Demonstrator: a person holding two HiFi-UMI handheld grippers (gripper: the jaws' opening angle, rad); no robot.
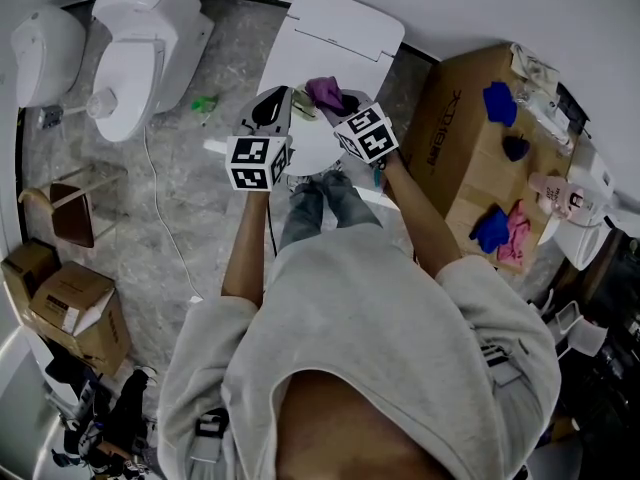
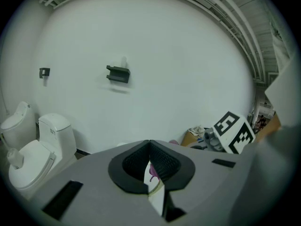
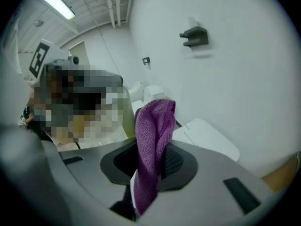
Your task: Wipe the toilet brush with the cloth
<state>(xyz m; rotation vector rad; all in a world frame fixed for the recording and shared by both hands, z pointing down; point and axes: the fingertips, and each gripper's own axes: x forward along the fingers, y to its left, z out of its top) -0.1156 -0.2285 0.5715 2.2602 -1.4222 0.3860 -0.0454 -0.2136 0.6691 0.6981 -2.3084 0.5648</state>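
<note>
I see my left gripper (image 1: 288, 101) held over the open toilet bowl, and in the left gripper view its jaws (image 2: 149, 142) are shut on a thin pale strip, which looks like the toilet brush (image 2: 155, 188). The brush's pale greenish part (image 1: 303, 108) shows between the two grippers, and again in the right gripper view (image 3: 125, 117). My right gripper (image 1: 345, 105) is close to the right of it, shut on a purple cloth (image 1: 325, 92). The cloth (image 3: 153, 126) stands up out of the right gripper (image 3: 150, 147) and hangs below. Cloth and brush are close; contact cannot be told.
A toilet with raised lid (image 1: 335, 28) is straight ahead; a second toilet (image 1: 140, 53) stands at the left. A cardboard box (image 1: 470, 118) on the right carries blue cloths (image 1: 498, 101) and a pink cloth (image 1: 515, 233). More boxes (image 1: 70, 308) sit at the lower left.
</note>
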